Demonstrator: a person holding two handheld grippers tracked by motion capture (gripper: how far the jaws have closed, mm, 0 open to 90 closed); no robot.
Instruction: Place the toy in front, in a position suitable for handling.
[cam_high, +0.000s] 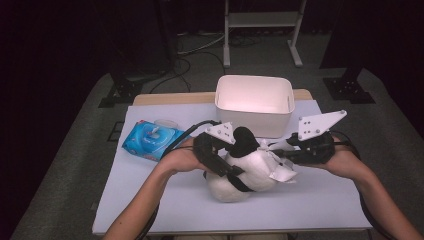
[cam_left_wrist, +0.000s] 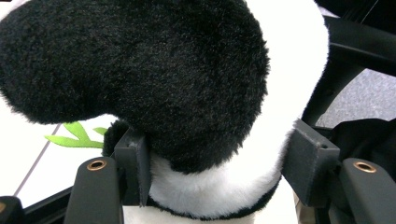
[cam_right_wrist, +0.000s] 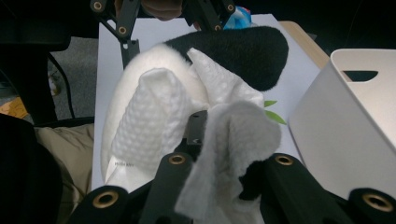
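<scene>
We see a plush panda (cam_high: 240, 172), soft white pile with black fuzzy patches, lying near the middle of the bench (cam_high: 320, 202), at about 6 o'clock from the white plastic bin (cam_high: 254, 102). The left gripper (cam_high: 235, 145) has its jaws closed on the toy: in the left gripper view the pads (cam_left_wrist: 135, 165) press into the plush (cam_left_wrist: 187, 93) on both sides, just under a rounded black ear or limb (we cannot tell which). The right gripper (cam_high: 282, 155) comes in from 3 o'clock, its jaws narrow and pinching a crumpled white wipe (cam_high: 282, 172) against the panda's side.

The right gripper view shows what the high view blurs: the wipe (cam_right_wrist: 219, 140) has a dimpled, quilted texture, partly rolled into a tube and partly draped over the jaws, and small green leaf shapes (cam_right_wrist: 273, 114) lie past the toy. The high view alone gives the glossy blue wipe pack (cam_high: 152, 140) at 10 o'clock from the panda, flat on the smooth pale bench.
</scene>
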